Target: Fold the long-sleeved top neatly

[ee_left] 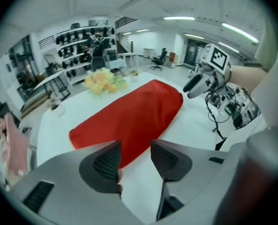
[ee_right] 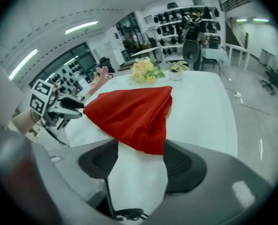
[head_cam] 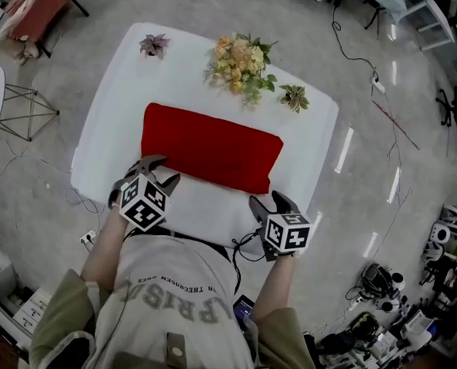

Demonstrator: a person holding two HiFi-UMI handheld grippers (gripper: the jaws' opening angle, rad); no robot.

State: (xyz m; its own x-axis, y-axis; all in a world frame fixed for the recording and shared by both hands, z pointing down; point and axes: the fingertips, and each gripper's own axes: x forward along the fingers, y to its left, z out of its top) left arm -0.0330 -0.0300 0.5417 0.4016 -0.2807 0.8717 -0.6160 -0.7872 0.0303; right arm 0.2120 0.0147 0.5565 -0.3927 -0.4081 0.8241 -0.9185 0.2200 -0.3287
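The left gripper (ee_left: 134, 150) has its jaws partly apart with nothing pressed between the pads. Only bare white tabletop (head_cam: 213, 210) and the near edge of the red long-sleeved top (head_cam: 211, 146) show through the gap. The right gripper (ee_right: 135, 150) stands wide and empty, and the top's near right corner lies just ahead of its jaws.

Both grippers point steeply down and away from the person. The top lies just beyond them as a folded band. Its long axis runs left to right across the tabletop, slightly skewed so that the right end sits closer to the person. The left gripper seems nearer its corner. A next fold would likely bring one short end over along that axis.
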